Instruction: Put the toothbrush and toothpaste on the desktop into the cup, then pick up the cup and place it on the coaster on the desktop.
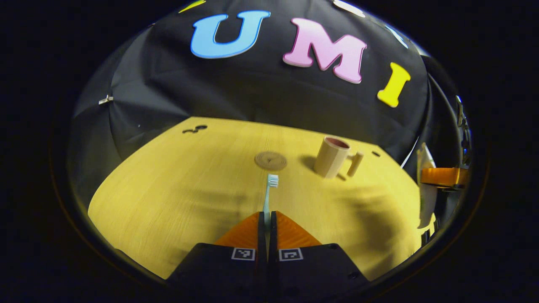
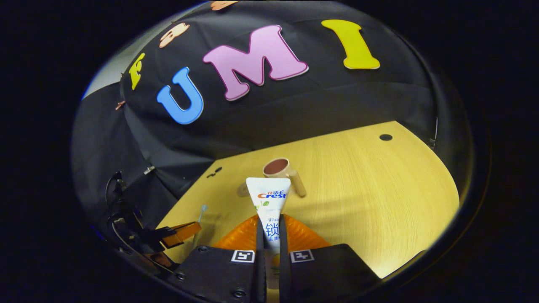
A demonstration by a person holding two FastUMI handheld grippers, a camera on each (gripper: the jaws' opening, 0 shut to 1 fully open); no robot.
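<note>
Your left gripper (image 1: 268, 216) is clamped on the toothbrush (image 1: 269, 191), bristles forward, your right gripper (image 2: 271, 223) pinches the toothpaste (image 2: 269, 202) mid-tube, both lifted over the desktop (image 1: 177, 185) and aimed toward the upright cup (image 1: 332, 156) beside the coaster (image 1: 270, 160), likely for end-first dropping.

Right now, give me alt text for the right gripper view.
The right tongs are shut on a toothpaste tube, held above a yellow desk. The cup stands just beyond it.
</note>
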